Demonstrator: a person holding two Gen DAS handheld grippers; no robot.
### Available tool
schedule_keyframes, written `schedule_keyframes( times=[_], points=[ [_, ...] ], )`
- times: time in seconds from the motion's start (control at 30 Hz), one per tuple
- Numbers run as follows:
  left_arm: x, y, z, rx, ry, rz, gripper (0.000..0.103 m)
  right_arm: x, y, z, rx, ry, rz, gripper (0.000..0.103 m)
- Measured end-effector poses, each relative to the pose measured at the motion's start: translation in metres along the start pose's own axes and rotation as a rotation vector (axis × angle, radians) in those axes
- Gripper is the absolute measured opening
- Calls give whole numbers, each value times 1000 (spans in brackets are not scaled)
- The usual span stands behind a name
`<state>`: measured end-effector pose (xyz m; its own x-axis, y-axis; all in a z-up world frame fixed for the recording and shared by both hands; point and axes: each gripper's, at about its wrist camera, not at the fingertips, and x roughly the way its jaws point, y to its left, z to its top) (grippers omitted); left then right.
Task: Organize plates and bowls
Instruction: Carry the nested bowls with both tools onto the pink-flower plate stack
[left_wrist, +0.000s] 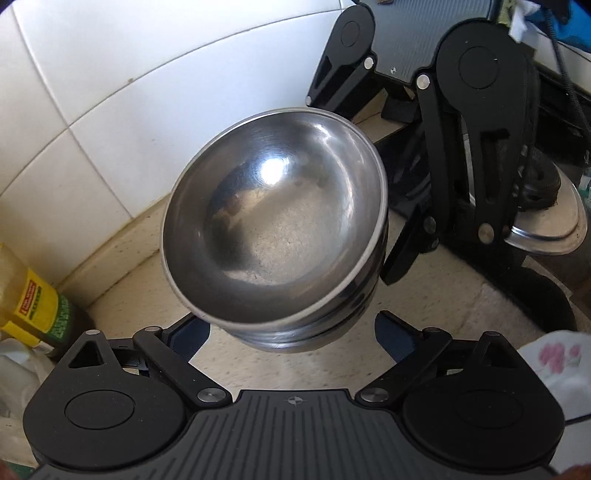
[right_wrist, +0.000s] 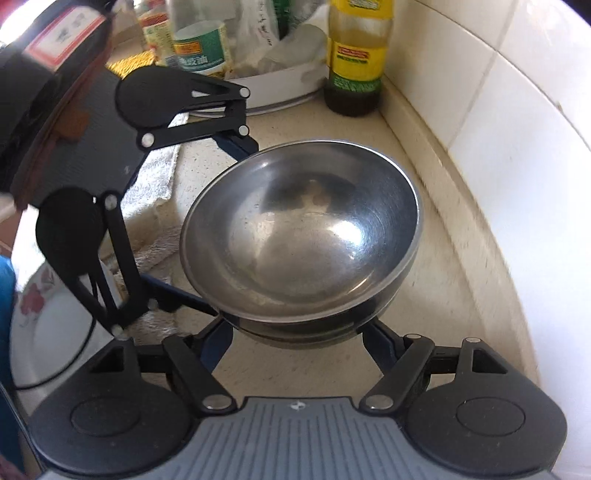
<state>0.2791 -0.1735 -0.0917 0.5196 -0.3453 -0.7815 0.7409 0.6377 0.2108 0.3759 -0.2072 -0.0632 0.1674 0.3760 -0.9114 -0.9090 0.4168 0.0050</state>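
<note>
A stack of steel bowls (left_wrist: 273, 206) (right_wrist: 303, 236) stands on the beige counter near the tiled wall. The top bowl lies tilted on the ones below. My left gripper (left_wrist: 291, 325) is spread wide, a finger (left_wrist: 393, 332) on each side of the stack's base. My right gripper (right_wrist: 297, 336) comes in from the other side, also wide, and its fingers (right_wrist: 375, 338) straddle the lower bowls. The overhanging rim hides both grippers' fingertips, so contact with the stack does not show. A floral plate (right_wrist: 48, 314) lies at the left of the right wrist view.
An oil bottle (right_wrist: 356, 55) stands against the wall (left_wrist: 110, 92) in the corner. Jars and a white dish (right_wrist: 280, 88) crowd the counter behind it. A white towel (right_wrist: 155, 206) lies under the left gripper. A steel pot lid (left_wrist: 546, 229) sits behind the right gripper.
</note>
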Motion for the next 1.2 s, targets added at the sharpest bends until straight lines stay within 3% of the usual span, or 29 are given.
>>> schedule_keyframes(
  times=[0.47,0.9,1.2],
  points=[
    [28,20,5,9,-9,-10,101,12,-11,6,-63,-56,-32,85],
    [50,38,15,98,7,-35,103,14,-28,-4,-102,-110,28,91],
    [62,29,22,147,29,53,103,16,-21,-13,-99,-160,-21,94]
  ],
)
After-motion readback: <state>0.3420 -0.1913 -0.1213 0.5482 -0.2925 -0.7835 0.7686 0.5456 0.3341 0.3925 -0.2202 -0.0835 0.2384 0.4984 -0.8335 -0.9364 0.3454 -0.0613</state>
